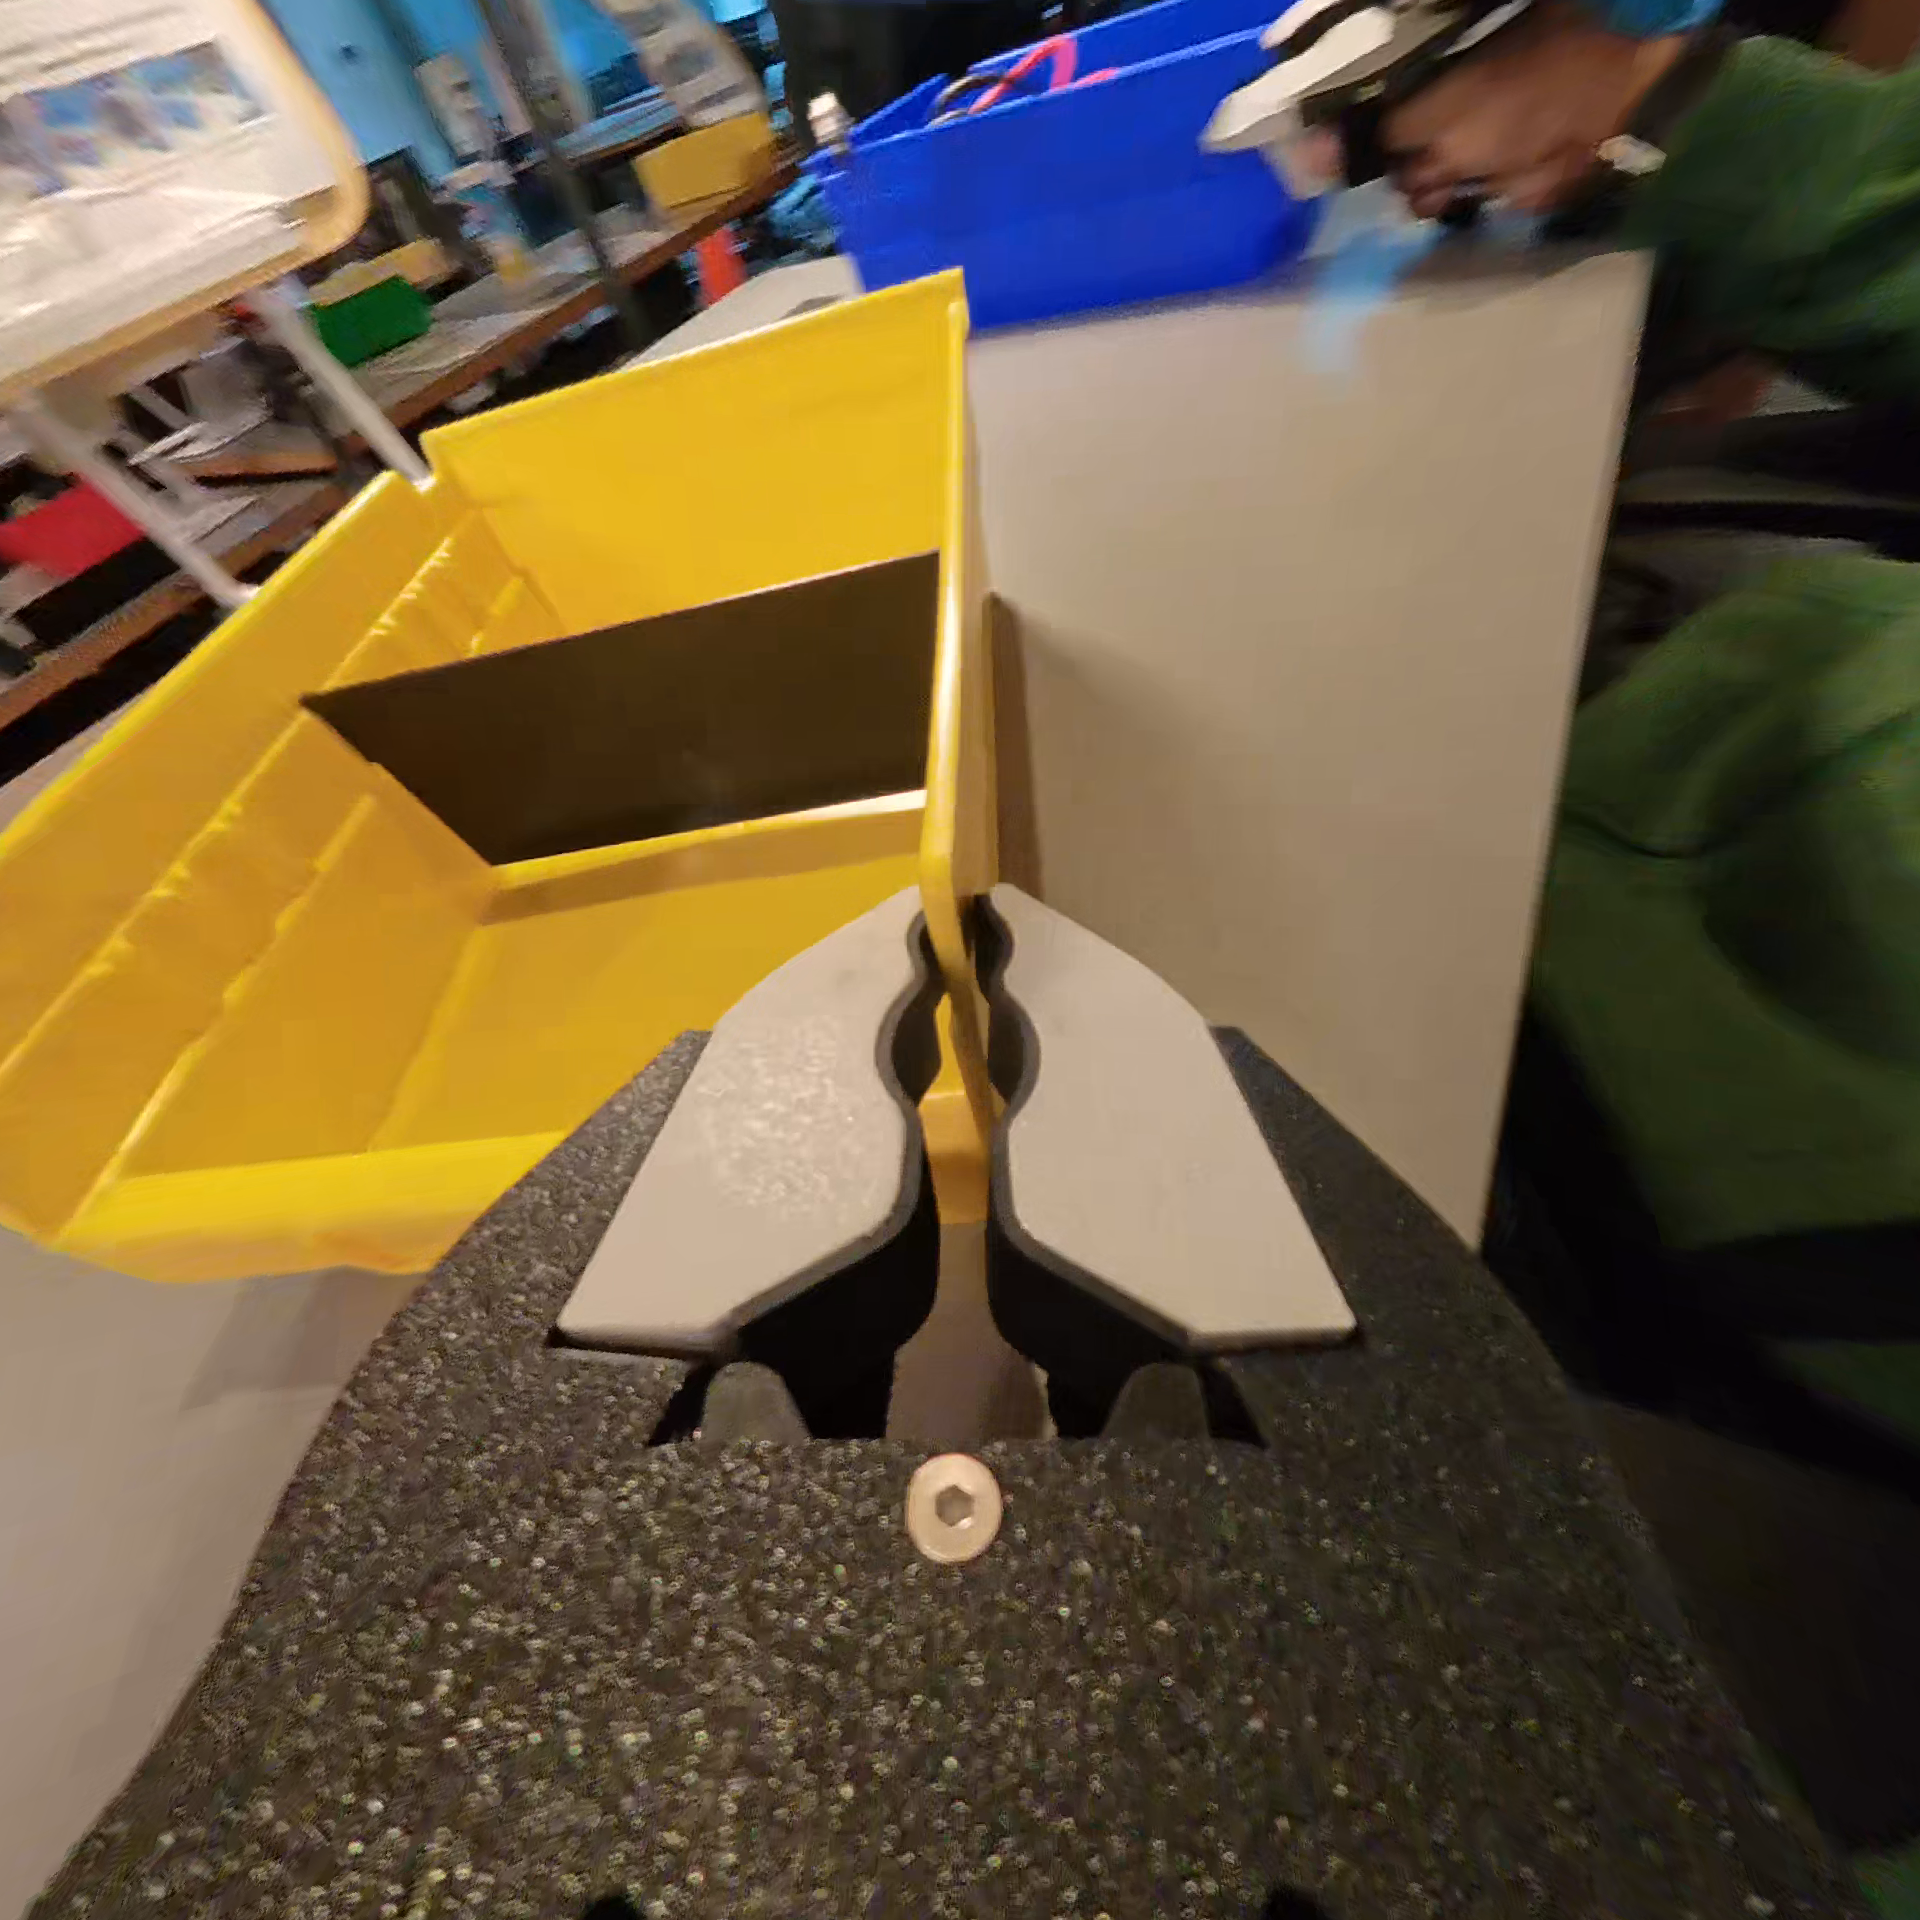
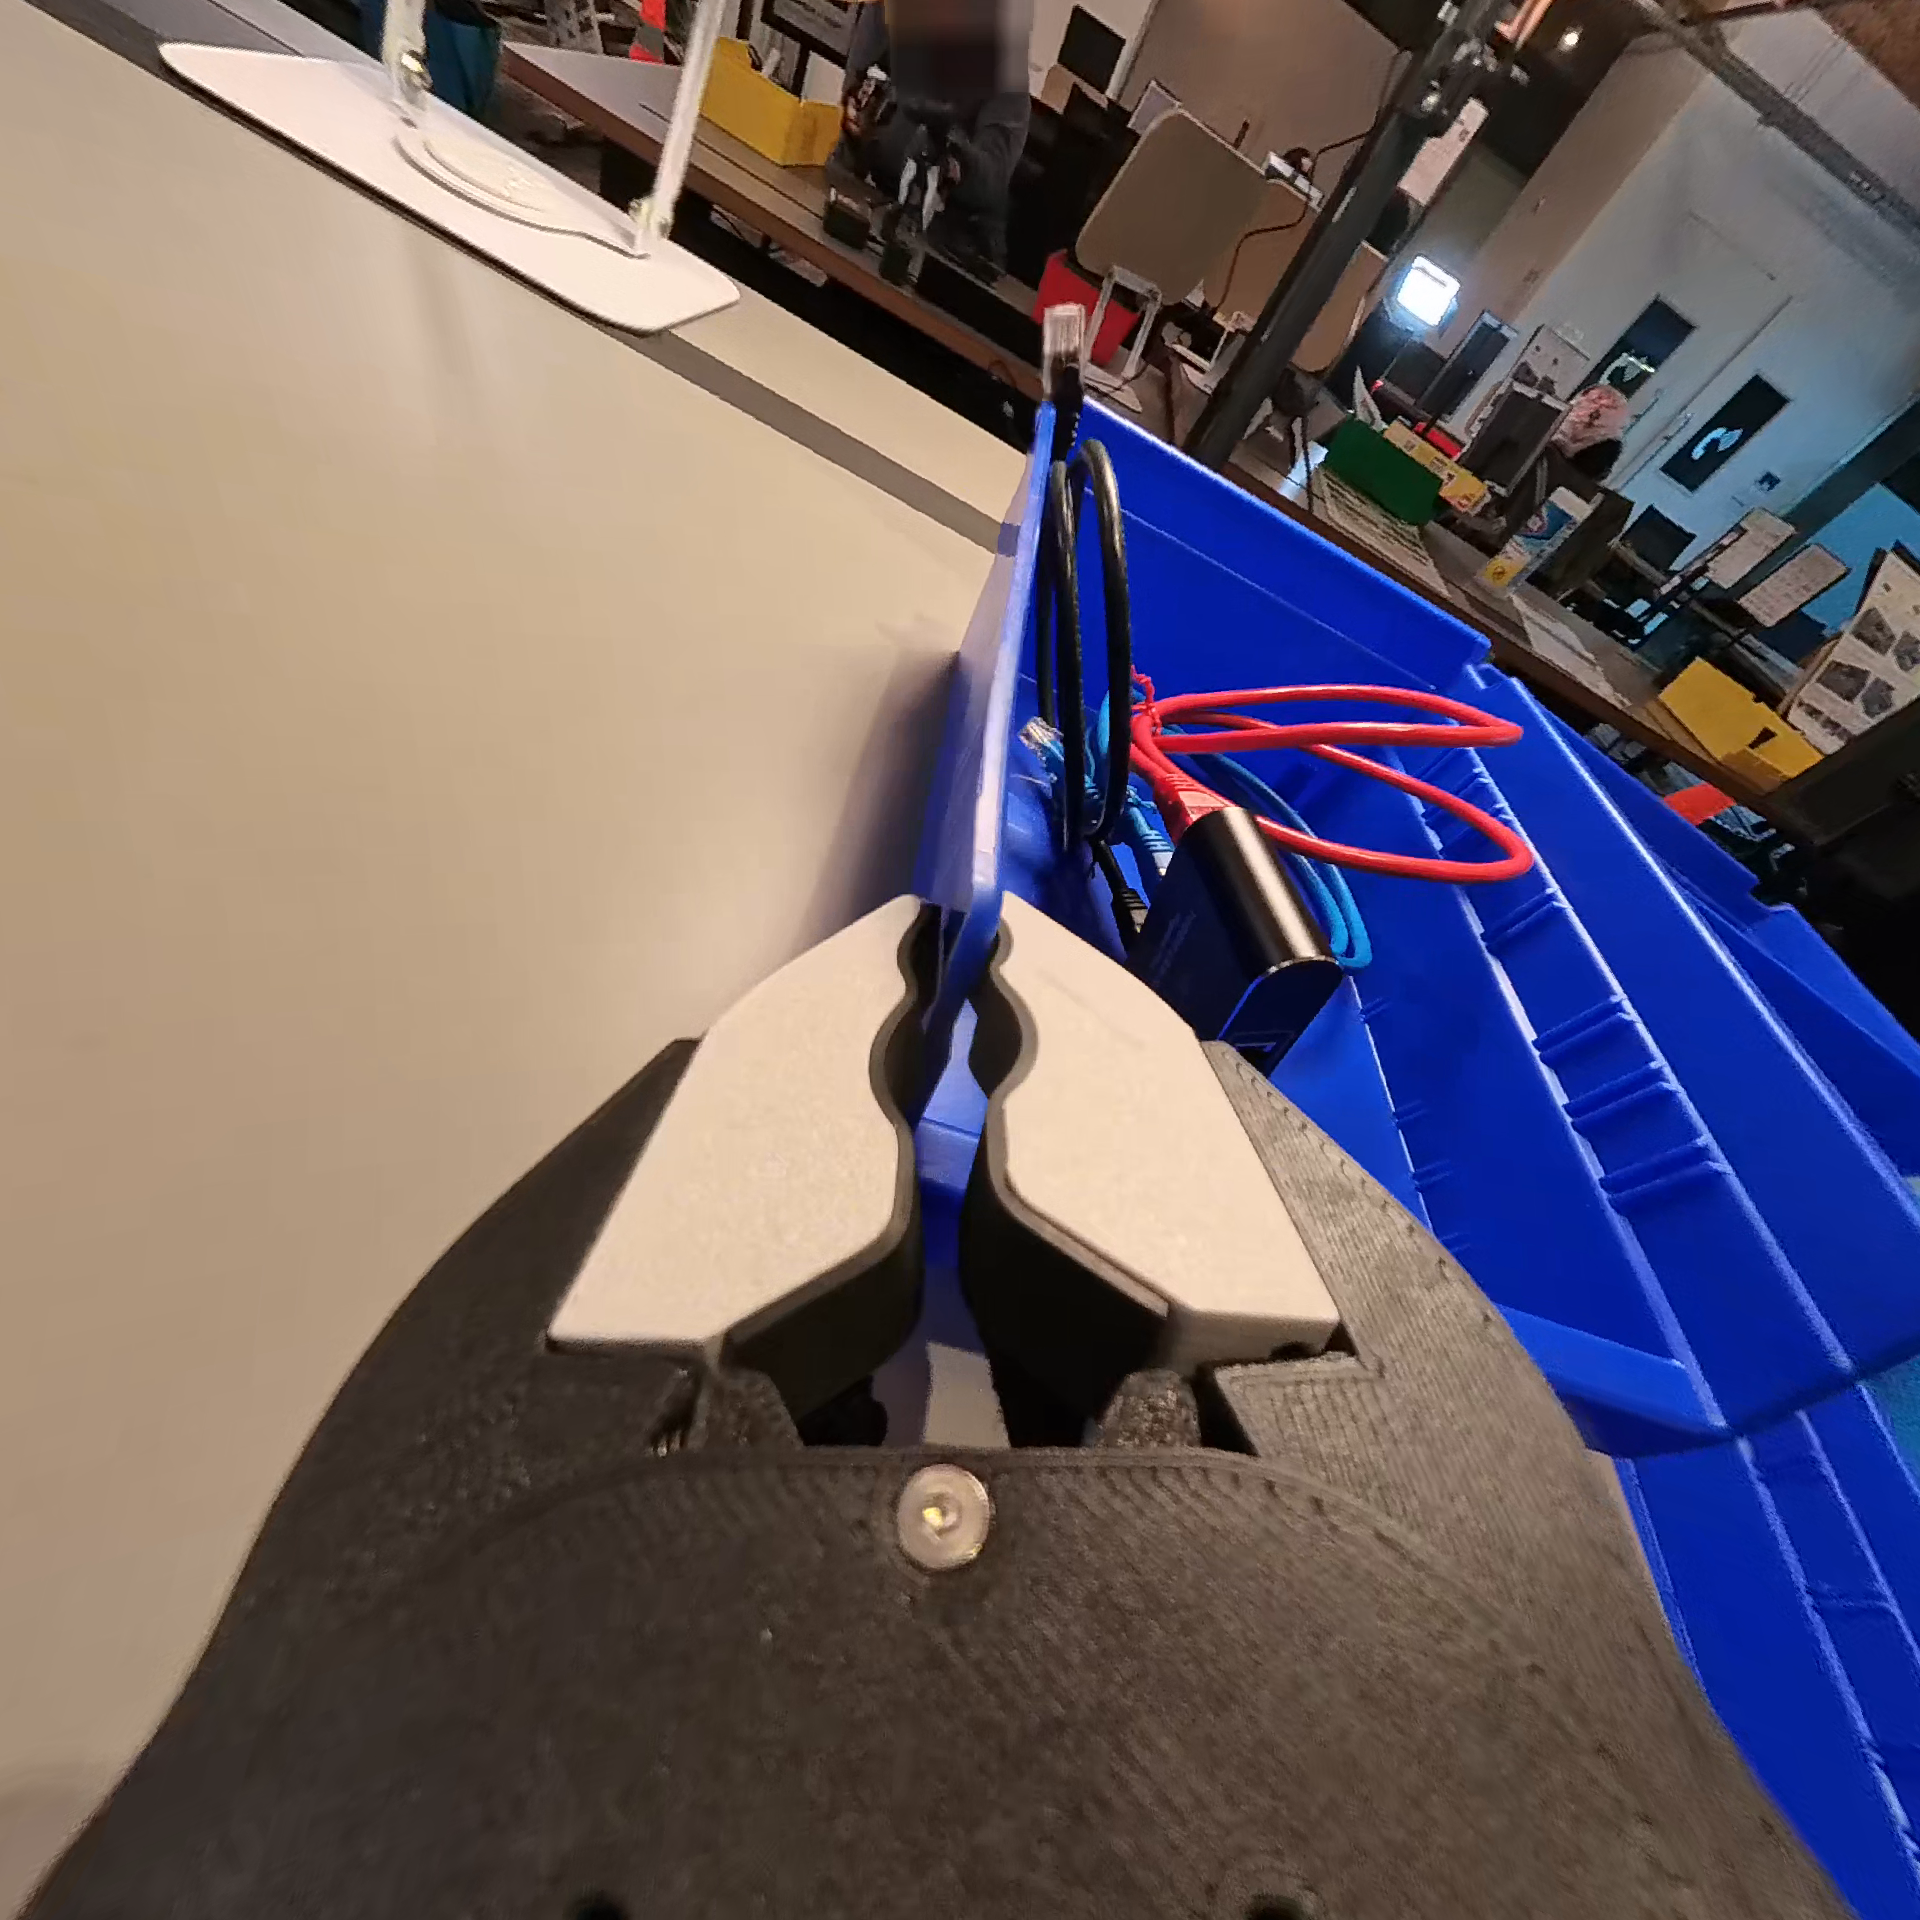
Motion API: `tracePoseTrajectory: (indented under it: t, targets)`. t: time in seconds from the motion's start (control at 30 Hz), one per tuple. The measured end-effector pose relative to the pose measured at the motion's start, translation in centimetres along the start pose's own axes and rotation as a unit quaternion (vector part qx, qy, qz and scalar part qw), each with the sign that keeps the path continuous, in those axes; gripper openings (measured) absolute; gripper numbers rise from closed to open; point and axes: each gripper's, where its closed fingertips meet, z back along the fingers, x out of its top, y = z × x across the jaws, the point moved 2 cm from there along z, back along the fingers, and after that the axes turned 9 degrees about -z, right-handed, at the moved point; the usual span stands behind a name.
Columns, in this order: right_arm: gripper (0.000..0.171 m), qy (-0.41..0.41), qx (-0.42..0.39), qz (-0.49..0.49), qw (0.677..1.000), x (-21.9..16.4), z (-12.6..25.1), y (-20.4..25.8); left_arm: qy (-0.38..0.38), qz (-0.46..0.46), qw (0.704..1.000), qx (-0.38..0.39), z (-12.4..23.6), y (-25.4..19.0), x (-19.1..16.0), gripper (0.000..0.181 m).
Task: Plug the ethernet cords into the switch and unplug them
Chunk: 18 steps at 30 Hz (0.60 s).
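Your left claw point(image 1: 961, 925) is pinched on the side wall of the yellow bin point(image 1: 727, 499). That bin has only a black divider point(image 1: 644, 707) in it, no cords. Your right claw point(image 2: 961, 930) is pinched on the side wall of the blue bin point(image 2: 1558, 1039).

The things you need are in the blue bin, just past your right claw and a bit to its right. The switch point(image 2: 1257, 914) is a small dark box that leans there, its long side pointing away from the claw. The red cord point(image 2: 1351, 769), the blue cord point(image 2: 1340, 914) and the black cord point(image 2: 1091, 623) lie looped around it. One black plug point(image 2: 1062, 353) sticks up over the bin's far edge.

Your right claw is much nearer to the switch. Both bins sit on the grey surface point(image 2: 416, 623).
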Motion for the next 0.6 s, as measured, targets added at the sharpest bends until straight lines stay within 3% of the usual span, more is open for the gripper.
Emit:
tracePoseTrajectory:
  t: [0.03,0.27,0.6]
  targets:
    - [0.005,-0.001,0.006,0.0,1.0,0.1,-0.1,0.2,-0.007,-0.005,1.0,-0.019,-0.1,-0.6,0.3,0.005]
    - [0.005,-0.02,0.071,0.022,0.997,1.4,-1.0,3.9,-0.055,-0.035,0.988,-0.139,-0.5,-4.5,2.2,0.003]
    - [0.005,-0.058,0.235,0.06,0.968,4.4,-1.1,13.9,-0.091,-0.07,0.972,-0.205,0.9,-7.3,2.9,0.003]
